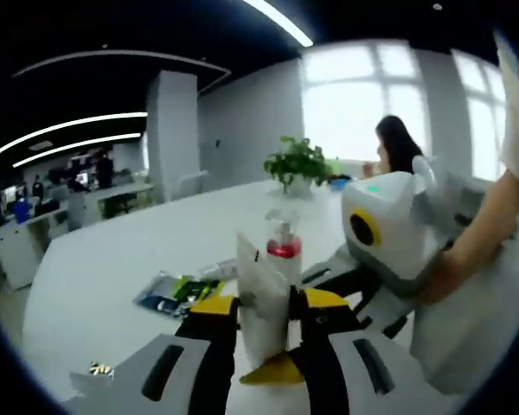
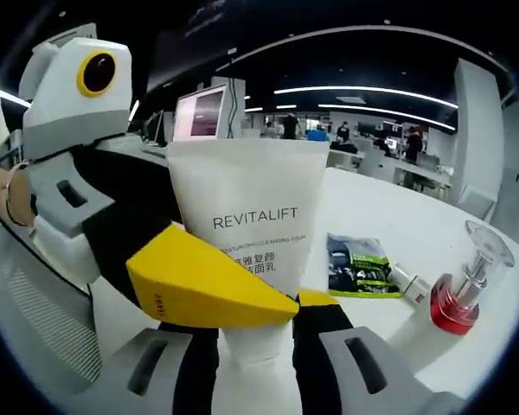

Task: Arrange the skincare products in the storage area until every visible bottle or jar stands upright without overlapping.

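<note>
both grippers are on the white revitalift tube (image 2: 246, 220) right now, and it's up off the white table (image 2: 389, 225), held in the air. in the right gripper view the right gripper (image 2: 251, 346) has its jaws closed on the tube's lower body, with the crimped flat end pointing up, so the long axis runs straight along the jaws. the left gripper (image 2: 199, 285) comes in from the left of the tube and lays its yellow tip across the tube's front, just under the printed name. in the left gripper view the tube (image 1: 261, 298) shows edge-on, clamped between the jaws of the left gripper (image 1: 264, 333).

landmark is the tube: beyond it, on the table, stands the clear-capped red bottle (image 2: 463, 290), upright. between tube and bottle lies a flat green and black sachet (image 2: 359, 264), with a small white item (image 2: 408, 283) lying beside it, too blurred to name.

my read: the cap end points down, so the tube wants lowering onto the table clear of the bottle.
</note>
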Tool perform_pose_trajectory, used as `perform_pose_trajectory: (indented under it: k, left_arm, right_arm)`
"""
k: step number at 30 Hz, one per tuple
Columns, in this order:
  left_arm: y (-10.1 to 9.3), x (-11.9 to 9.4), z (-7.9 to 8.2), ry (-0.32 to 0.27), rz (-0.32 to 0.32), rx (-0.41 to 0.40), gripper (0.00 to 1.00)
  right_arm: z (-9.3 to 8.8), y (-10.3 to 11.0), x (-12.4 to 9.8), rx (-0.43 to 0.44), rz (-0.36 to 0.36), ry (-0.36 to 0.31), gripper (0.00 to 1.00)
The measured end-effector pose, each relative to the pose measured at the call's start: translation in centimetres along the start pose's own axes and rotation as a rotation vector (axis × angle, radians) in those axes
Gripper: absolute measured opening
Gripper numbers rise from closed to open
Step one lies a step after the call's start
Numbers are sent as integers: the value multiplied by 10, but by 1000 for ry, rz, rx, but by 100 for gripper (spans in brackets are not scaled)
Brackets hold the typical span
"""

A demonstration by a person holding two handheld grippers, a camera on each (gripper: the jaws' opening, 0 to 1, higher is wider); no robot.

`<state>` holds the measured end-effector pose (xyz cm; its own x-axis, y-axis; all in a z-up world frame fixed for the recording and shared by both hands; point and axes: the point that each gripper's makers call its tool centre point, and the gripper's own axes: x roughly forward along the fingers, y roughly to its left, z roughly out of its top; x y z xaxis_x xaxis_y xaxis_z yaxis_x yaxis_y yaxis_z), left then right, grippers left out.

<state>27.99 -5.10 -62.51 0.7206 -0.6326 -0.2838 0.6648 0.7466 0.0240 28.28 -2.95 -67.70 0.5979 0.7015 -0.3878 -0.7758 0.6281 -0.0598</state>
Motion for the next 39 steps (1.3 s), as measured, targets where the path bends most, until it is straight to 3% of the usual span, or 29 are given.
perform_pose_trajectory:
  k: [3,9,15,18,20,24,27,31,39]
  left_arm:
    - [3,0,-8,19,33,-64,22]
    - [-1,0,-5,43,26,24,19]
    - [-2,0,-6,58,18,13,16]
    - [3,-1,-6,65,32,44,11]
    - [1,0,-6,70,3,11,10]
    - [0,0,-8,68,-21,34,10]
    - [-2,0,-7,55,-61,8,9]
    - [-3,0,-7,60,-105,49,8]
    - [-4,1,-6,54,-167,52,8]
  right_arm:
    - [-1,-2,-2,18,-25,-1,33]
    - [-2,-2,-3,10,-40,7,33]
    - [-3,-2,-4,11,-55,18,34]
    - [-3,-5,-4,10,-64,21,34]
    - [-4,-5,-5,3,-62,27,34]
    - [-5,-5,-6,-1,-56,32,34]
    - [-6,-5,-8,-6,-45,38,34]
    - [-7,-5,-13,-24,-10,62,33]
    - [-7,-10,-35,-96,58,124,31]
